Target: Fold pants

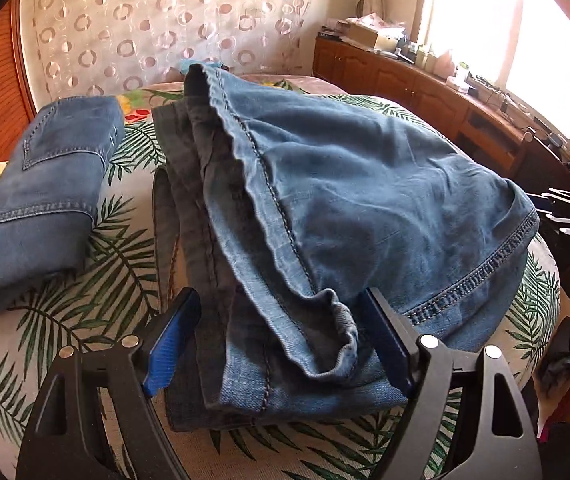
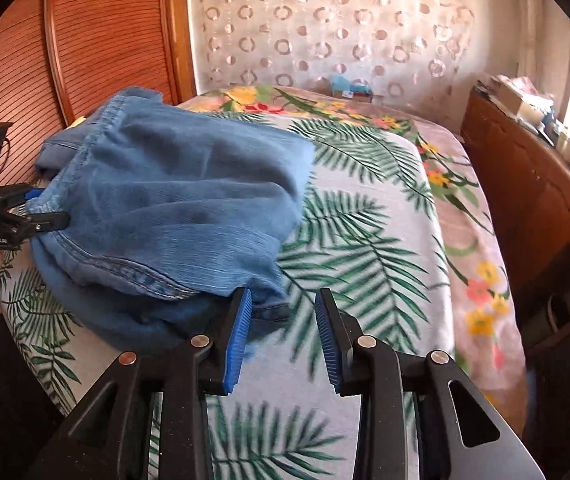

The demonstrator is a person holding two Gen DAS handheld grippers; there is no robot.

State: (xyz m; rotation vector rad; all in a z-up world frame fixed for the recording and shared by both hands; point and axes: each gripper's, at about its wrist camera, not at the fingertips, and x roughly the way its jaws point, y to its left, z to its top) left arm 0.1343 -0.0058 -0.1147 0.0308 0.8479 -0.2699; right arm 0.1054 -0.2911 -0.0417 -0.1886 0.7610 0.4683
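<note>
The pants (image 1: 357, 200) lie bunched in the middle of the bed (image 2: 385, 208), the left gripper (image 1: 281, 344) wide open around them, the right gripper (image 2: 283, 336) open at five o'clock holding nothing, so the fold could flop open.

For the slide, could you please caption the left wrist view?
Open left gripper straddling bunched jeans on a leaf-print bedspread, beside an already folded pair.

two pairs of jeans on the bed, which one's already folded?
The smaller jeans bundle at the left of the left wrist view: a compact rectangle with its back pocket up, untouched. The other jeans are bunched between the left gripper fingers.
</note>
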